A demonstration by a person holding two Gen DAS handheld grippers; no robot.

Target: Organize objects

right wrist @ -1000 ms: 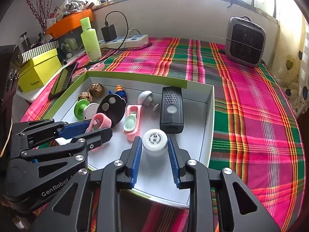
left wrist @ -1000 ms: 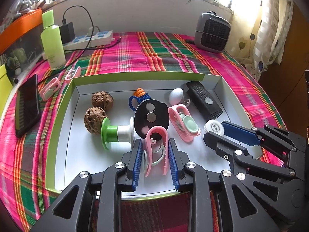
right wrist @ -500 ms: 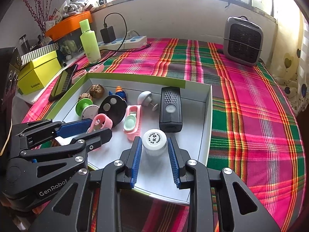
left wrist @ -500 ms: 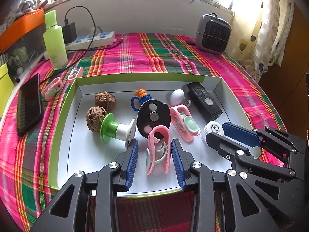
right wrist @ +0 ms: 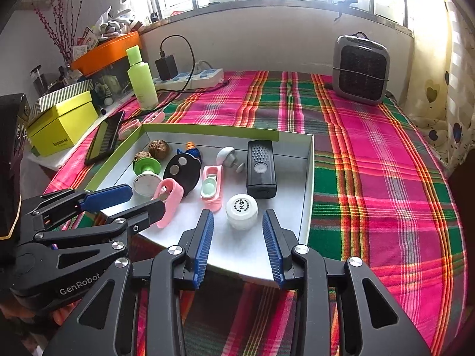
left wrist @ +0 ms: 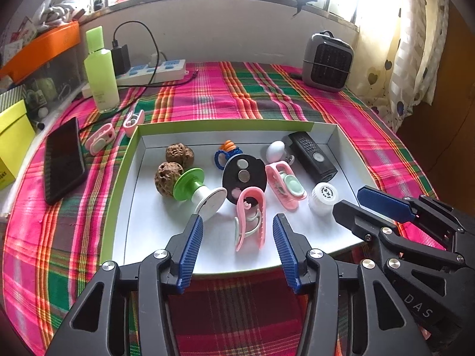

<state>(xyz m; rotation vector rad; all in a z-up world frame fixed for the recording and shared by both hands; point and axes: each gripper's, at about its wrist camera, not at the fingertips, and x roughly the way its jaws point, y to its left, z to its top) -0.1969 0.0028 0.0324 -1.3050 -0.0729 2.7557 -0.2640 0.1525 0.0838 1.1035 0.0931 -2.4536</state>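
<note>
A: Start at the left gripper. Is it holding that pink clip?

B: No — its jaws are opening, and the blue pads stand clear of the clip on both sides. The clip lies flat on the tray floor between them, loop end away from the camera. I read that as a release: the clip sits where it belongs, near the front of the white tray.

A: And the right gripper?

B: Same story. Its jaws are opening too, with the small white jar between them, lid up, and a gap on each side. The jar stands in the tray's near right corner, just in front of the black remote.

A: Why side by side like that?

B: It looks as if each hand set one thing down in the front row, leaving the back for the walnuts, the green-and-white spool, the black disc and the second pink clip.

A: The pose?

B: Both grippers tilt steeply down over the tray's near edge, close together — the right one's fingers show at the right of the left wrist view. Two more pink clips lie on the plaid cloth outside the tray, so I'd judge the sorting unfinished.
</note>
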